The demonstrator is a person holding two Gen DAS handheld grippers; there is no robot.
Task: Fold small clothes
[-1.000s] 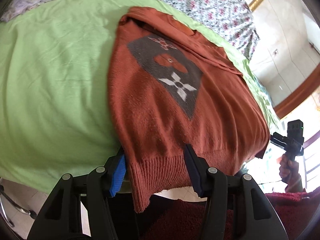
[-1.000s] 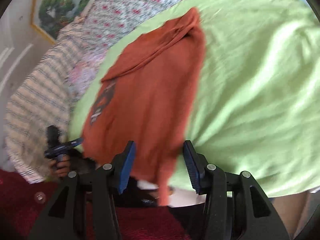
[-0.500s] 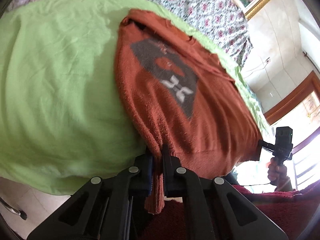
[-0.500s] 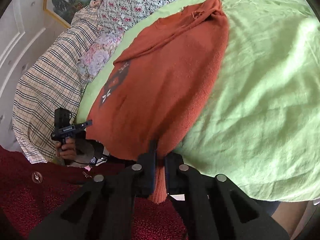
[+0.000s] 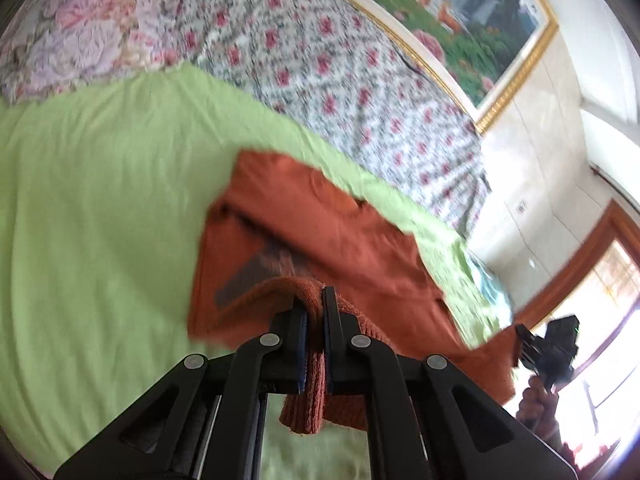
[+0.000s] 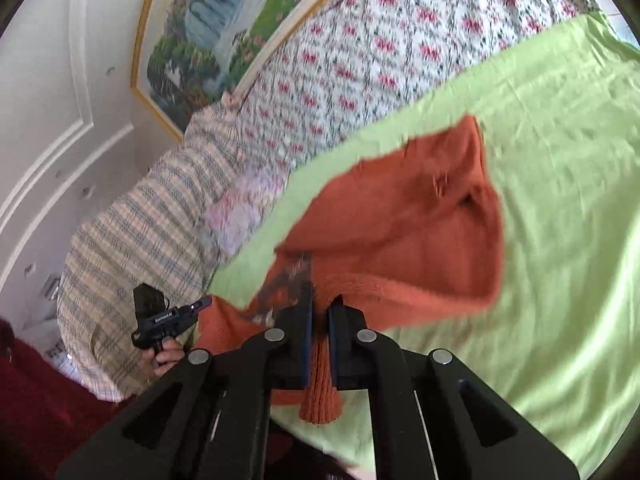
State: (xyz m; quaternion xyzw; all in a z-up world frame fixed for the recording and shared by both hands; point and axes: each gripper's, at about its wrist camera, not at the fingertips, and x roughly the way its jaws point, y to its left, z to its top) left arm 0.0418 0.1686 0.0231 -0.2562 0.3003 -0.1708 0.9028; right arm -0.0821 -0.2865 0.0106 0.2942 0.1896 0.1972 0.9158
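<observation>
A rust-orange knitted sweater [image 5: 344,236] with a grey chest patch lies on a light green sheet [image 5: 92,216]. My left gripper [image 5: 314,300] is shut on the ribbed hem at one bottom corner and holds it lifted over the sweater's body. My right gripper [image 6: 320,308] is shut on the ribbed hem at the other corner of the sweater [image 6: 408,216], lifted the same way. The hem hangs down between each pair of fingers. The right gripper also shows at the right edge of the left wrist view [image 5: 548,348], and the left gripper in the right wrist view [image 6: 160,320].
A floral quilt [image 5: 320,60] and a plaid pillow [image 6: 132,240] lie beyond the green sheet [image 6: 560,160] at the bed's head. A gold-framed painting [image 5: 480,20] hangs on the wall. A dark red rug [image 6: 36,400] covers the floor at the bed's near side.
Both grippers closed on the hem corners a second ago and have since lifted the hem up and forward over the sweater toward the collar. The lower half now folds over.
</observation>
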